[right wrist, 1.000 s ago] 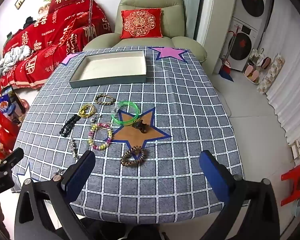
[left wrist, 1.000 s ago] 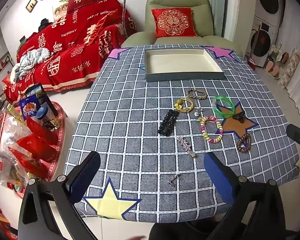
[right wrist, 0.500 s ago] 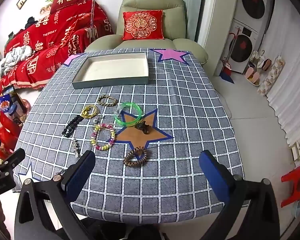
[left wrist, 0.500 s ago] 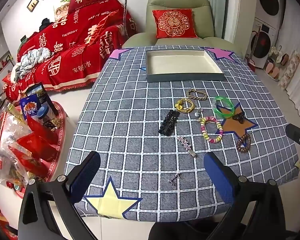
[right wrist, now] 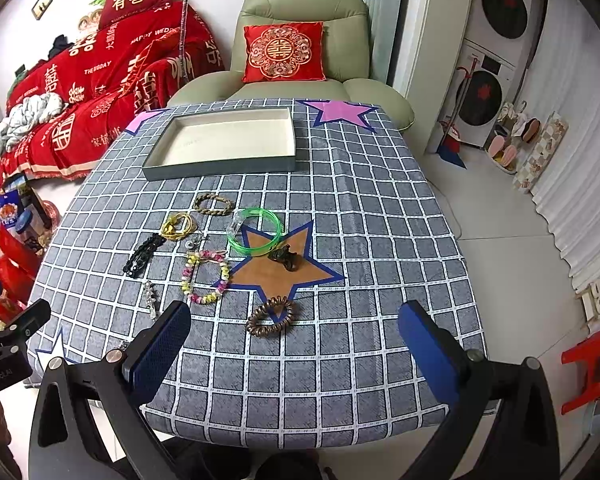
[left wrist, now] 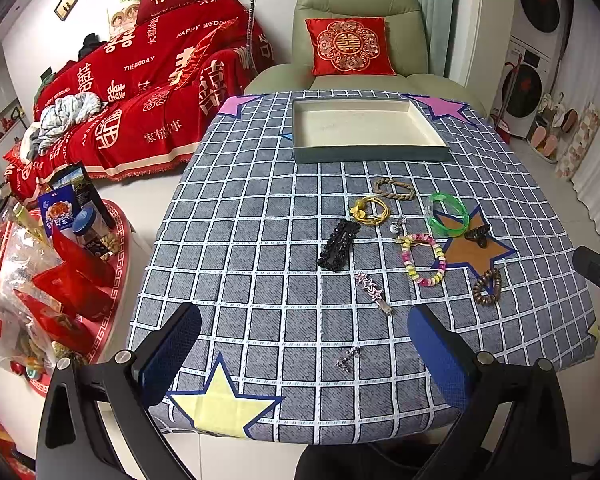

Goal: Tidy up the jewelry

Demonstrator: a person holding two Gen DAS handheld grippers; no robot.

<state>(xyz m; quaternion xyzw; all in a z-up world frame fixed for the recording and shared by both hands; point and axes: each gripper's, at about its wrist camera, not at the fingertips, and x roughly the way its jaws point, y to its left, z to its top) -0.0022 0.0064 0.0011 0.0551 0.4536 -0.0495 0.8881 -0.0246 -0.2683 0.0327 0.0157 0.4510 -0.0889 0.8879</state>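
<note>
Several pieces of jewelry lie on the grey checked tablecloth (left wrist: pixel 260 240): a green bangle (left wrist: pixel 447 215), a pastel bead bracelet (left wrist: pixel 422 258), a brown coil band (right wrist: pixel 271 317), a black hair clip (left wrist: pixel 337 245), a yellow band (left wrist: pixel 371 206), a braided bracelet (left wrist: pixel 394 189), a sparkly star clip (left wrist: pixel 373 293) and a small pin (left wrist: pixel 348 359). An empty grey tray (left wrist: pixel 360 130) sits at the far side. My left gripper (left wrist: pixel 304 354) is open and empty above the near edge. My right gripper (right wrist: pixel 296 350) is open and empty near the coil band.
A green armchair with a red cushion (left wrist: pixel 350 46) stands behind the table. A red-covered sofa (left wrist: pixel 140 92) and bags of snacks on a low stand (left wrist: pixel 52 264) are to the left. Washing machines (right wrist: pixel 496 40) and a red stool (right wrist: pixel 596 364) are to the right.
Both grippers have crept slightly forward and up over the near table edge. Nothing on the table has moved.
</note>
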